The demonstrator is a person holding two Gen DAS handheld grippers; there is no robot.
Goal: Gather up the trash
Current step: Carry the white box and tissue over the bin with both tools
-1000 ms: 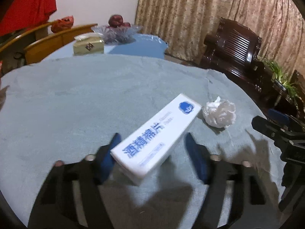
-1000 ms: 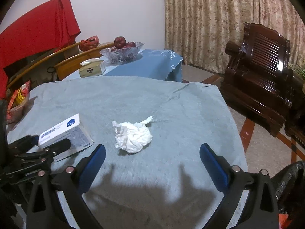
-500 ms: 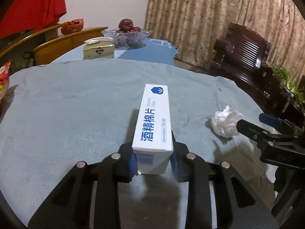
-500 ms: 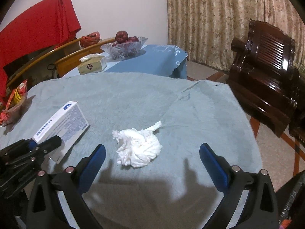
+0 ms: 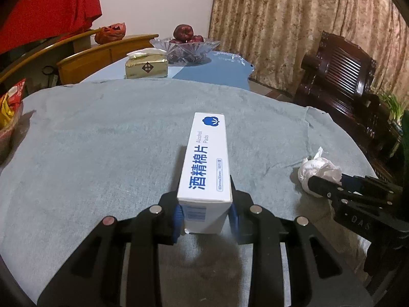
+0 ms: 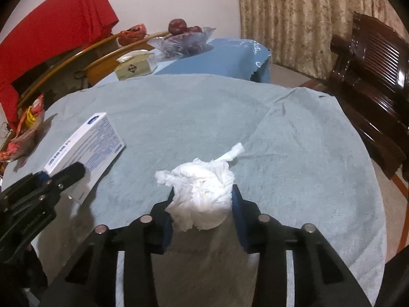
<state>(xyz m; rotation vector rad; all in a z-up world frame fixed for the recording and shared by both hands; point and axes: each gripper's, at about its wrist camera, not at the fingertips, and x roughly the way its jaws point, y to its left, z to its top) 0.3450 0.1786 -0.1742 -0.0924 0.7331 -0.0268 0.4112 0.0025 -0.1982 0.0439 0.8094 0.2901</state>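
Light: dim, warm indoor, from overhead.
Shadows: soft dark patches on the counter (image 6: 294, 138) below the fingers (image 5: 179, 217).
Edges: strong fisheye bending, black corners.
Sharpness: centre fairly clear, background curtain (image 5: 294, 25) slightly soft, grainy.

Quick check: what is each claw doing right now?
Left claw: shut on the white rectangular cardboard box.
Right claw: closing around the crumpled white tissue wad, pads touching it.

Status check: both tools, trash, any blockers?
Left tool clamped on white alcohol-pad box. Right tool closing, crumpled white tissue between pads. Grey tablecloth around both bare.
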